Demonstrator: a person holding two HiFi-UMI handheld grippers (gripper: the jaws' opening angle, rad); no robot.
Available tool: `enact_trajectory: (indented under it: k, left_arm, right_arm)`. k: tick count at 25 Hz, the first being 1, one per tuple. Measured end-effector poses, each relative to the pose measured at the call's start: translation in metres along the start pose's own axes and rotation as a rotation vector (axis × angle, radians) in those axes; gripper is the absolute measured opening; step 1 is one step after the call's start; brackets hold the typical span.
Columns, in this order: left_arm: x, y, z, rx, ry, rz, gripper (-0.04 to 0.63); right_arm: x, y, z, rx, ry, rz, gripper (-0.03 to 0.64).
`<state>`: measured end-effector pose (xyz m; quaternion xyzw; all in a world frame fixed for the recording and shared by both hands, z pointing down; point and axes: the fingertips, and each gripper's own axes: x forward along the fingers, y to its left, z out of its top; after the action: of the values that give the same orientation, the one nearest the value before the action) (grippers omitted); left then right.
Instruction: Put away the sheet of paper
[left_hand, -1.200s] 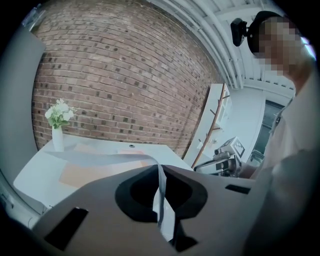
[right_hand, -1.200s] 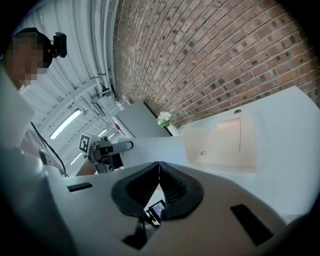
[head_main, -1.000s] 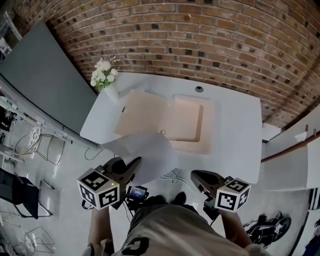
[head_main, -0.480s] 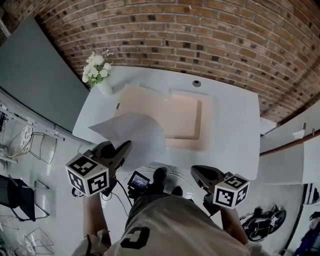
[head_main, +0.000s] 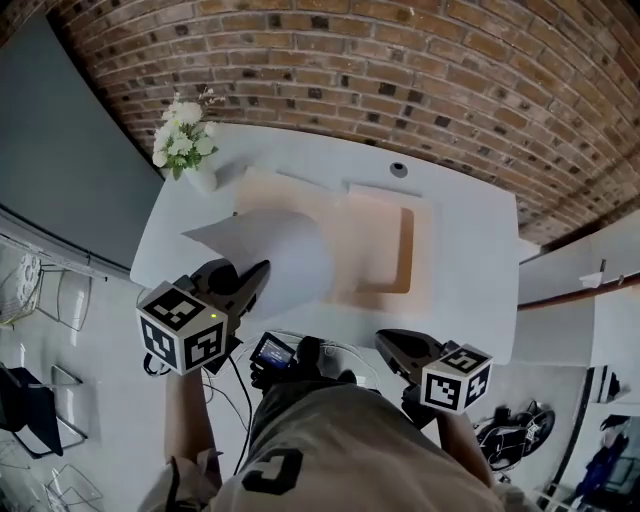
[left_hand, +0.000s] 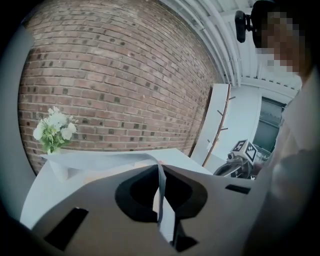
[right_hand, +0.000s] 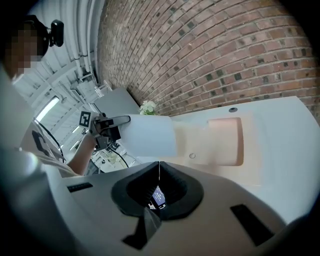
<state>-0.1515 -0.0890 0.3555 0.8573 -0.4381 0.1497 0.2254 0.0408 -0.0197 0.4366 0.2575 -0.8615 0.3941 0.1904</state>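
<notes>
The white sheet of paper (head_main: 272, 252) hangs curved over the left half of an open peach folder (head_main: 375, 245) on the white table (head_main: 470, 260). My left gripper (head_main: 256, 274) is shut on the sheet's near edge. In the left gripper view the paper (left_hand: 161, 192) runs edge-on between the closed jaws and spreads out ahead to the left. My right gripper (head_main: 386, 341) is shut with nothing in it, off the table's near edge. The right gripper view shows the sheet (right_hand: 150, 135), the folder (right_hand: 225, 140) and the left gripper (right_hand: 111, 121).
A small white vase of flowers (head_main: 180, 142) stands at the table's far left corner. A round cable hole (head_main: 399, 170) lies near the far edge. A brick wall (head_main: 400, 70) backs the table. Cables and a small device (head_main: 272, 352) hang below the near edge.
The left gripper has carried the sheet up and forward, from the table's near-left edge to above the folder's left half. The right gripper has barely moved.
</notes>
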Motion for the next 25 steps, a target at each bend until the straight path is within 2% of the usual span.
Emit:
enact_trajectory:
  k: [14,19,25]
  left_arm:
    - [0.017,0.042,-0.003,-0.040,0.020,-0.116,0.015]
    - [0.023,0.041,0.003,-0.031,0.026,-0.094,0.014]
    - [0.033,0.028,0.005,-0.037,0.055,-0.076,0.015]
  right_arm:
    - [0.047,0.018,0.010,-0.047,0.100,-0.027,0.023]
    - [0.046,0.006,0.011,-0.078,0.114,-0.012,0.023]
    - [0.035,-0.039,-0.001,-0.081,0.149,-0.071,0.023]
